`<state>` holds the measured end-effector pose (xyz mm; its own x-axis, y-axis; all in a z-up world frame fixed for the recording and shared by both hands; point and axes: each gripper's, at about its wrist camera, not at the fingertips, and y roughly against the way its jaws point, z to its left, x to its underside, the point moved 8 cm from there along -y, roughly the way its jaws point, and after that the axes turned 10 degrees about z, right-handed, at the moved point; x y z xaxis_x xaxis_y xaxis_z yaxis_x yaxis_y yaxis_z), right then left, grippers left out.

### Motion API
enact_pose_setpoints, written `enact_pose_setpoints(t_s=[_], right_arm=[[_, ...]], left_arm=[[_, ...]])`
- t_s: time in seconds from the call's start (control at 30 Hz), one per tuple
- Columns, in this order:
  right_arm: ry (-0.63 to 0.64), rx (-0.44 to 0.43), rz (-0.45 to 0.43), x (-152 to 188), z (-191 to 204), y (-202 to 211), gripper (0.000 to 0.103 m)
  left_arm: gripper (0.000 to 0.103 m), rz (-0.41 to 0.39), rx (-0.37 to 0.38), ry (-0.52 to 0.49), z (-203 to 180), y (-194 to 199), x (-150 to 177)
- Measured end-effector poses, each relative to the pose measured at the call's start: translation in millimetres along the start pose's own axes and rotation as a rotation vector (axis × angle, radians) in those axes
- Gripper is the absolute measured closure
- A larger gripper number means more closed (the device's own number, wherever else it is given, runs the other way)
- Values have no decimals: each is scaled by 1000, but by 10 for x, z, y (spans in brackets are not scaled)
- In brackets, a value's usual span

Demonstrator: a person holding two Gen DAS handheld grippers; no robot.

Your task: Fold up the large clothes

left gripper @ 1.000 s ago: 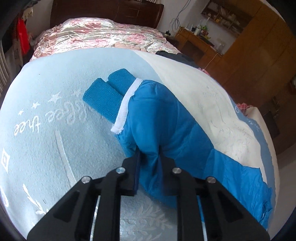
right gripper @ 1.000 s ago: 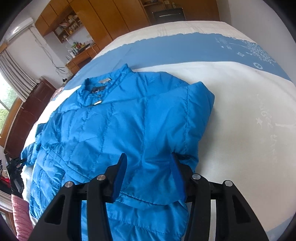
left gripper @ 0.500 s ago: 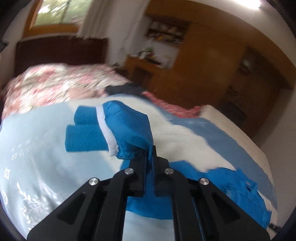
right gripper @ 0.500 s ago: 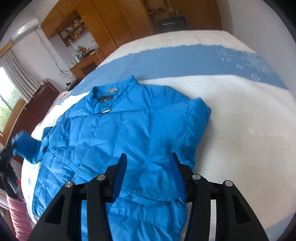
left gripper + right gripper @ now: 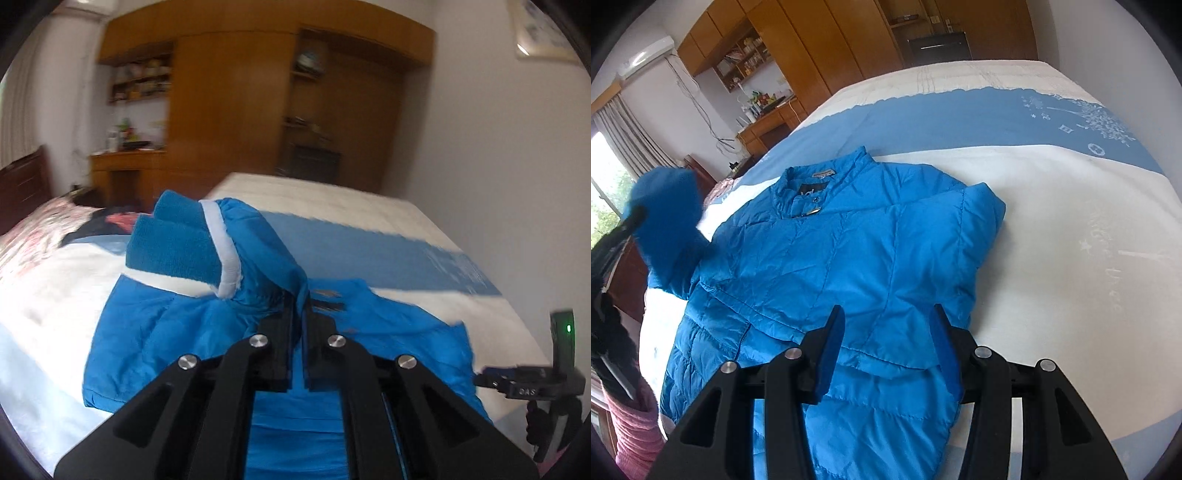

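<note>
A blue puffer jacket (image 5: 827, 258) lies front-up on the bed, collar toward the far side, one sleeve folded over its body. My left gripper (image 5: 299, 314) is shut on the other sleeve (image 5: 258, 251) near its knit cuff (image 5: 173, 240) and holds it lifted above the jacket (image 5: 155, 332). The lifted sleeve also shows at the left of the right wrist view (image 5: 668, 229). My right gripper (image 5: 886, 332) is open and empty, hovering over the jacket's lower front.
The bed cover (image 5: 1052, 206) is white with blue bands. Wooden wardrobes (image 5: 236, 103) and a desk (image 5: 768, 125) stand beyond the bed. A second bed with a floral cover (image 5: 26, 236) lies at the left.
My left gripper has lifted the sleeve off the bed and swung it up over the jacket. The right gripper has stayed open in place.
</note>
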<state>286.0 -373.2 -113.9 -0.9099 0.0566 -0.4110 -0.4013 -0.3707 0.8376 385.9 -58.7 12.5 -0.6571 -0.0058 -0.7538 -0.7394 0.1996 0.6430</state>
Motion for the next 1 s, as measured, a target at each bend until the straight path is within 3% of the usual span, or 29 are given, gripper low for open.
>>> enact_pose_setpoints(t_s=[0.27,0.4,0.43,0.47,0.5,0.57,0.63,0.73,0.8,0.87,1.0], right_arm=[[-15,-8,6,-12,-76,-37,54],[-16,-7,6,-12,-88,-51,54],[-17,-9,8,-10,-90,-59,54],[-19,-10,10,-9,-90,-65,54],[-19,-9,10,-12,-90,-66,54],[-18,-9,8,-13,-85,-59,54],[-14,-13,5,-12,-71,-44,54],[-11,-20,0,-19,-38,-27,54],[-7,-31,5,-25,6,-28,54],[-1,-36,14,-45,71,-43,54],[55,-35,48,-146,372,-125,54]], left_arm=[[102,209,133,-52,-682,-1030,447],[97,320,198,-82,-865,-1218,837],[97,326,211,-89,-862,-1176,875],[90,327,242,-112,-927,-1135,902],[76,329,270,-130,-956,-1062,924],[59,325,361,-157,-1049,-879,966],[57,310,527,-204,-1161,-581,1020],[47,275,588,-175,-973,-238,982],[47,268,556,-124,-756,-213,950],[47,260,418,-74,-429,-285,900],[50,319,63,76,396,-549,919]])
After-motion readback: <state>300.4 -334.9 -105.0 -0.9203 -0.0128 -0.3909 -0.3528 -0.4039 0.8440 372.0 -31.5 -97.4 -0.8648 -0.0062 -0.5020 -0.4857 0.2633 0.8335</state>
